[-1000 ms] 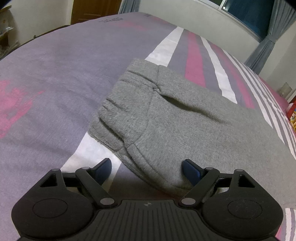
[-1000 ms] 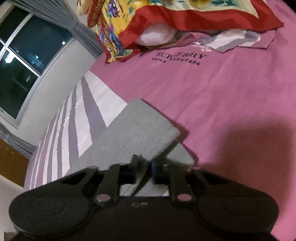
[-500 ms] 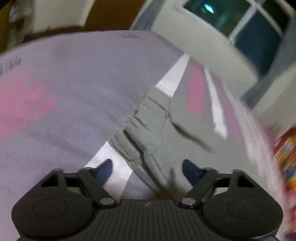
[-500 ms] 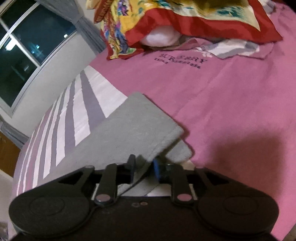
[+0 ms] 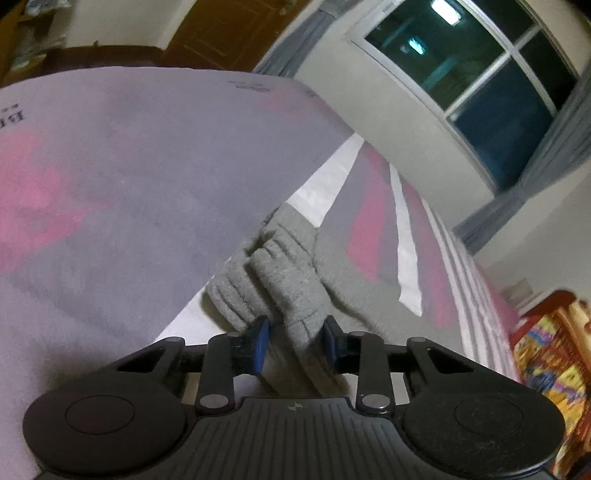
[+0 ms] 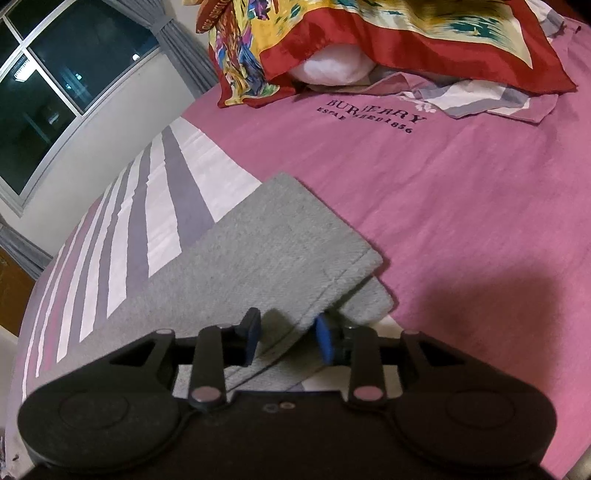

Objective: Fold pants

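Grey pants (image 5: pixel 295 280) bunched mid-frame on striped bedsheet (image 5: pixel 110 184), waistband end lifted. Left gripper (image 5: pixel 295 341) closing, blue pads pinching waistband fabric at bottom centre. Right gripper (image 6: pixel 286 336) opening up, leg hem (image 6: pixel 280 251) of pants sitting loose between jaws, pads not really pressing. Colourful pillow (image 6: pixel 369 33) up top, window (image 5: pixel 480 66) upper right.

left gripper (image 5: pixel 295 341) angled downward, jaws closing, right gripper (image 6: pixel 286 334) angled downward, jaws opening
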The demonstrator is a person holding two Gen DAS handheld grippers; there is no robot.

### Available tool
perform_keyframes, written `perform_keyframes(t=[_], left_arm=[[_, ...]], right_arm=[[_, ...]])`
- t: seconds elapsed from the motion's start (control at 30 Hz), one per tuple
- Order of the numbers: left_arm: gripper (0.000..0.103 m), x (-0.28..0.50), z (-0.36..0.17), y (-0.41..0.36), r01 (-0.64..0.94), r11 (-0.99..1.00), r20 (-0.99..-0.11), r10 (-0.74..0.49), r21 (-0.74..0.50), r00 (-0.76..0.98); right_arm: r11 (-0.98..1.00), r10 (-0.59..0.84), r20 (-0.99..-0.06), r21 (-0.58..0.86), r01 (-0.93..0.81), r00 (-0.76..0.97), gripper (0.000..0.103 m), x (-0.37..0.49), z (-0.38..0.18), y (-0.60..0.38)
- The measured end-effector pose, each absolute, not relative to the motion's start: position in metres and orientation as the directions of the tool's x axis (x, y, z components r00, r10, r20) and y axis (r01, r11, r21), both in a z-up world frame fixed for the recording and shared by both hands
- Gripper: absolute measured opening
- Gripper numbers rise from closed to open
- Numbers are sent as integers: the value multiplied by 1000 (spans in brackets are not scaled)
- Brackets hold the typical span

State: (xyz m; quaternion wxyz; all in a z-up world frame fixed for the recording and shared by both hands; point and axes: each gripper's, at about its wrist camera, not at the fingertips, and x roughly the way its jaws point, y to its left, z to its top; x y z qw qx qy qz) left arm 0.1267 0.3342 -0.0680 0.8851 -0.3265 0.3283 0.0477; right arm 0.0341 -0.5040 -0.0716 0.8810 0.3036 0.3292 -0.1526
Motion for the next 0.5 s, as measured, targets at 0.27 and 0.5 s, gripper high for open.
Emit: perform_keyframes(t=[0.27, 0.5], left_arm=[[32, 123, -60, 339, -293, 779, -594, -124, -554, 795], [32, 116, -67, 339, -276, 725, -550, -166, -631, 819]], right_arm=[[758, -72, -670, 444, 477, 738, 36, 37, -74, -503], [764, -72, -674, 436, 475, 735, 40, 39, -74, -502]])
